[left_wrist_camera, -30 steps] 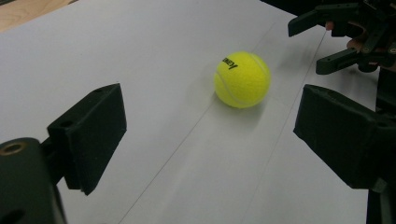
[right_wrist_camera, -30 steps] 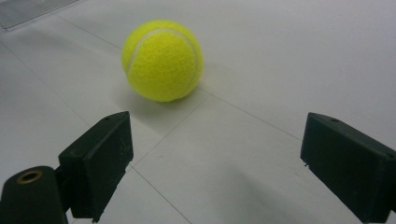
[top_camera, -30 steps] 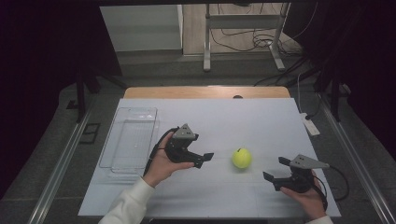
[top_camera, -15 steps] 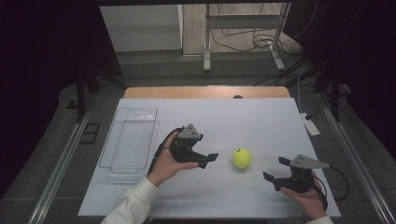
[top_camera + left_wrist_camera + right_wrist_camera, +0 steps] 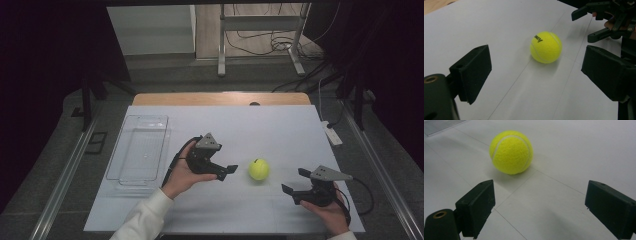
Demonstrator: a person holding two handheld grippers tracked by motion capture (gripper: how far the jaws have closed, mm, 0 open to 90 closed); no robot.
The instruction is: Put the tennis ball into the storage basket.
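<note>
At the far left of the table, a clear plastic tray (image 5: 137,150) is seen lying empty, well apart from the action. Just to its right, the left gripper (image 5: 226,171) is held low over the white table (image 5: 280,125), and a change is noted here: compared with a second ago it has been carried a little toward the ball, the gap between its tips and the ball being visibly narrowed. Its jaws are kept wide apart with nothing between them, and the spread has not been altered. In the left gripper view, the tennis ball (image 5: 546,47) is framed ahead and between the two black jaws, not yet reached.

Moving on to the middle: the yellow tennis ball (image 5: 259,169) is found resting on the table, between the two grippers, nearer the left one, untouched and in the same spot as before.

At the right, the right gripper (image 5: 295,181) is parked near the table's front edge, pointed toward the ball, unmoved from a second ago. Its jaws too are spread wide and nothing is held; in the right gripper view the ball (image 5: 511,152) is seen beyond them, clear of both.

So an approach from the left is judged to be under way, a pickup of the ball being likely, perhaps for the tray. A bit more closing-in is called for before any squeeze, and a nudge could set the ball rolling.
</note>
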